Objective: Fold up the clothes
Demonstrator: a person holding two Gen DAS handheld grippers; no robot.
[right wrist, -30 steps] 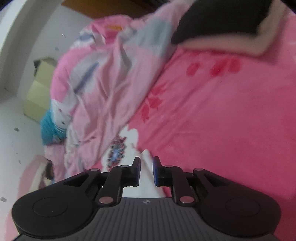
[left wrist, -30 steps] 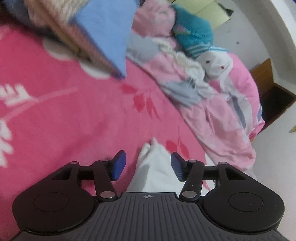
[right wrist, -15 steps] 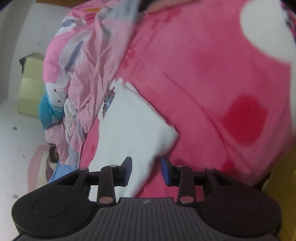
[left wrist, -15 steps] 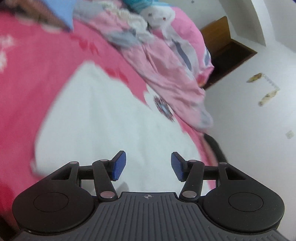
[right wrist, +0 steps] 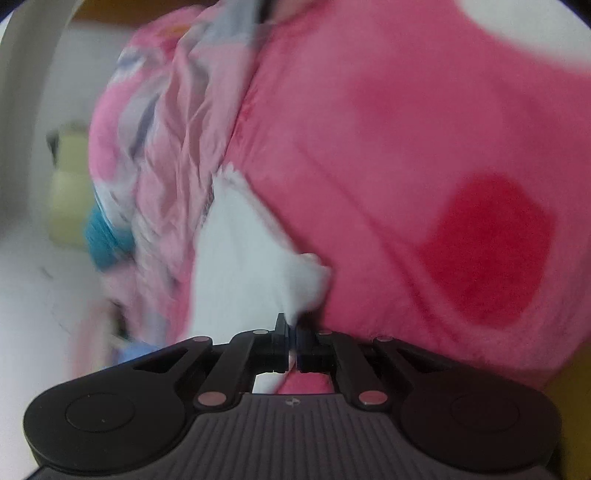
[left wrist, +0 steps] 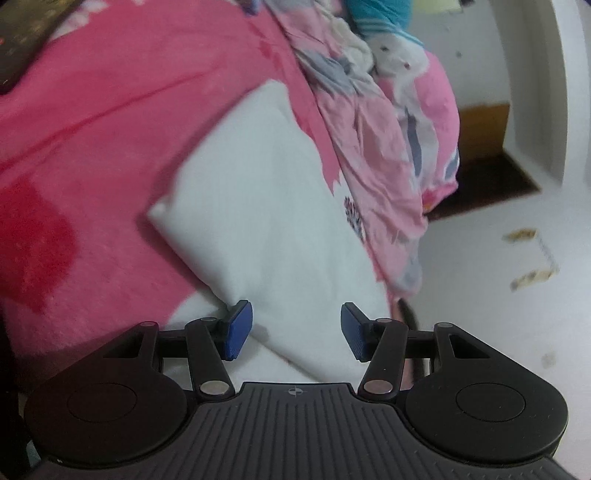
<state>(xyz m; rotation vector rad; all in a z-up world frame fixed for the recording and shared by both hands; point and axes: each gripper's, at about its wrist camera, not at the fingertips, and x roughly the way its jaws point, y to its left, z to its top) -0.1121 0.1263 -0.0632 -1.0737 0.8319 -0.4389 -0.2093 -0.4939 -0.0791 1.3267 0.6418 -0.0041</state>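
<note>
A white garment (left wrist: pixel 266 206) lies in a folded slab on the pink bedspread (left wrist: pixel 110 110), near the bed's edge. My left gripper (left wrist: pixel 291 330) hovers over its near end, open, blue pads (left wrist: pixel 238 328) wide apart and not pressing the cloth. In the right wrist view the same white garment (right wrist: pixel 240 266) runs up from my right gripper (right wrist: pixel 291 339), which is shut on its near corner; a thin strip of white cloth shows between the pads. The picture there is blurred.
A crumpled pink patterned quilt (left wrist: pixel 376 147) lies heaped along the bed's edge beside the garment, with teal cloth (left wrist: pixel 380 14) beyond it. A dark object (left wrist: pixel 22 40) sits at the far left. White floor (left wrist: pixel 517 258) and a dark wooden recess (left wrist: pixel 484 125) lie past the bed.
The right gripper's jaws went wider over the white garment, then shut on its corner. Both grippers sank and rolled. The left gripper stayed open as the garment came under it.
</note>
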